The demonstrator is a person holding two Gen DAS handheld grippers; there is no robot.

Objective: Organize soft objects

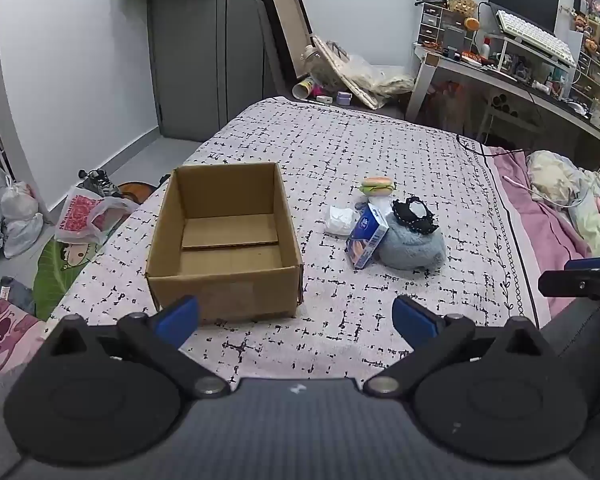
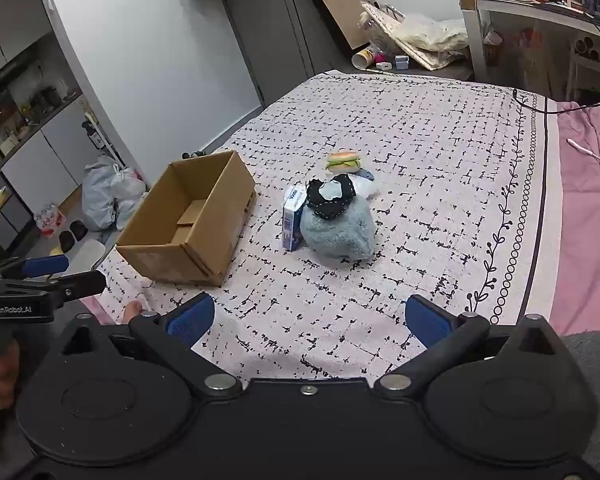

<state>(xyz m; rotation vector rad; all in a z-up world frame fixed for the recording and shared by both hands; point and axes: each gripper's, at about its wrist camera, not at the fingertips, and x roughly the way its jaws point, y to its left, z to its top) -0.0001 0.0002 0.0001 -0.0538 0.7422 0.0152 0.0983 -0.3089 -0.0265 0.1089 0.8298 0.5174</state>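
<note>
Jaws wide, both grippers tilted bedward

Matt cardboard box [image 1: 224,240]; fuzzy gray plush [image 1: 414,246].

White "GenRobot.AI" lettering on black body of left gripper [image 2: 60,276], seen at left edge of right wrist view. Blue-and-white carton [image 2: 293,218] beside grey plush: short blue word near top, too blurred to read. Red print on plastic bag [image 1: 85,216] on floor, left of bed: illegible.
</note>
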